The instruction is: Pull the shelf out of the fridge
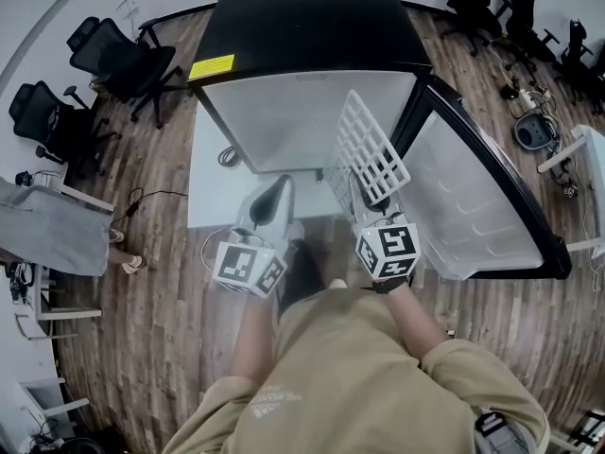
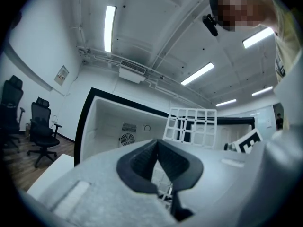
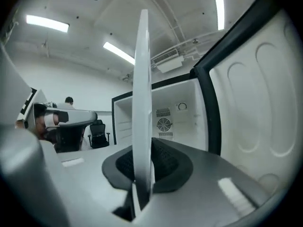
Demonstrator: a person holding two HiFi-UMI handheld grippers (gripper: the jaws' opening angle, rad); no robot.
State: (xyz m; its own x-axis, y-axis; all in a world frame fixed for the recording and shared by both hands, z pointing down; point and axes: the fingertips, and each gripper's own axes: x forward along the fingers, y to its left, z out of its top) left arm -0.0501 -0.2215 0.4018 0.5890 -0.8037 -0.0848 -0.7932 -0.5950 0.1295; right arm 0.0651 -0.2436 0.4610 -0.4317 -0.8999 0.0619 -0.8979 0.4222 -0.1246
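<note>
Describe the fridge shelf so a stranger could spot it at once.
Find the black fridge with its door swung open. Just in front of its white interior, a flat white grid shelf stands on edge, clamped at its lower end in the right tongs. It is the only lattice of square holes; its neighbours are solid panels.

The shelf [image 1: 367, 149] is a white grid, smooth like plastic. The fridge [image 1: 312, 26] is shiny black on top and smooth white inside. The floor [image 1: 161, 282] is brown wood.
</note>
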